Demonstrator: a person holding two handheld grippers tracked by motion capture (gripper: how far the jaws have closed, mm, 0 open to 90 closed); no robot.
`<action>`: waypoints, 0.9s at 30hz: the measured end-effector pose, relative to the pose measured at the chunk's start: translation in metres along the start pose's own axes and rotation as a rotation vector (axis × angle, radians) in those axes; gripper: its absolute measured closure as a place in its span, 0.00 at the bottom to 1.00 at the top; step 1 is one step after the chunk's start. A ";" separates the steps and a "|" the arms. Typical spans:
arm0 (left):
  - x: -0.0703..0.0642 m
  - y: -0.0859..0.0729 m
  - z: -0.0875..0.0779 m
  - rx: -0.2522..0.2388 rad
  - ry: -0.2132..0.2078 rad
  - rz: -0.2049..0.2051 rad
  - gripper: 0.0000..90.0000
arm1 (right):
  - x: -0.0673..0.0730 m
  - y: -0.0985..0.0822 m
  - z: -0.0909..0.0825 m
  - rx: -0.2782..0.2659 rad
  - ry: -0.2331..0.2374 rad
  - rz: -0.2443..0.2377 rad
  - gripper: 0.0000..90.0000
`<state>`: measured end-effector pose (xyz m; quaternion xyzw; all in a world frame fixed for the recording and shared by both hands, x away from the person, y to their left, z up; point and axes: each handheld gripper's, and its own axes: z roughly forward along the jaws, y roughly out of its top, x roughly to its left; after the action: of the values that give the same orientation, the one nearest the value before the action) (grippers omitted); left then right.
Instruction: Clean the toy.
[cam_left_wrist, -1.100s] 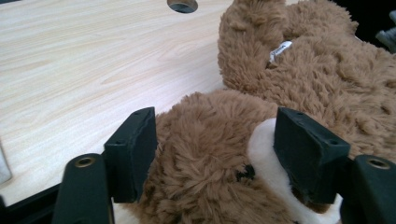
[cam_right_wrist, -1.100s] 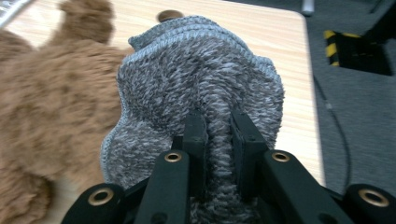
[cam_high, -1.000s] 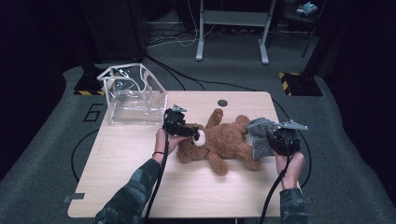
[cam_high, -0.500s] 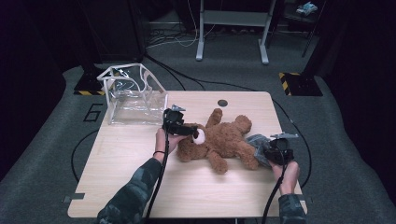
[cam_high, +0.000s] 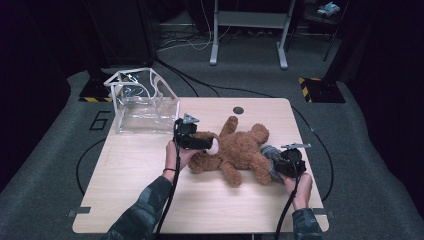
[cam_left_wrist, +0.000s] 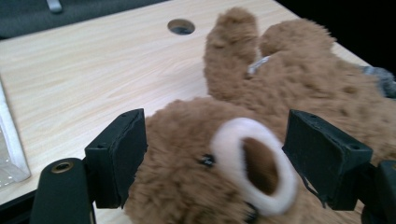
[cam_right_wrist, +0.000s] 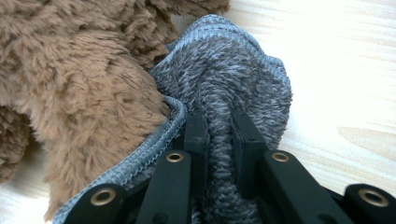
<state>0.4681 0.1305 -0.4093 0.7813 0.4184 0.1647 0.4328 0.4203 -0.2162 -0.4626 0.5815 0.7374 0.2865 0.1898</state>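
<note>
Two grippers work a brown teddy bear (cam_high: 240, 150) lying on the wooden table (cam_high: 140, 195): the left gripper (cam_left_wrist: 212, 156), jaws wide and just opening, brackets its head without pressing, the right gripper (cam_right_wrist: 219, 133) pinches grey knit cloth (cam_right_wrist: 233, 79) by its leg, and "6" (cam_high: 101, 120) marks the floor.

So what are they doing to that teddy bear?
A person is working on a teddy bear lying on the table, with a gripper in each hand. The right gripper is shut on a grey knitted garment at the bear's leg end. The left gripper sits around the bear's head; its jaws have just been opening and don't press on it. A clear bag stands at the table's far left.
</note>
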 end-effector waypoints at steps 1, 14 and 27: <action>-0.006 -0.002 -0.004 -0.013 -0.004 -0.001 0.22 | 0.000 0.000 -0.001 0.005 0.001 0.003 0.88; -0.073 -0.060 0.004 0.015 -0.062 0.053 0.21 | 0.000 -0.002 -0.002 0.008 -0.007 0.009 0.88; -0.120 -0.092 0.031 0.062 -0.066 0.074 0.22 | -0.001 -0.002 -0.002 0.004 -0.008 0.008 0.88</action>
<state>0.3687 0.0440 -0.4892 0.8142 0.3798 0.1418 0.4156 0.4177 -0.2183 -0.4621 0.5860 0.7348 0.2834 0.1906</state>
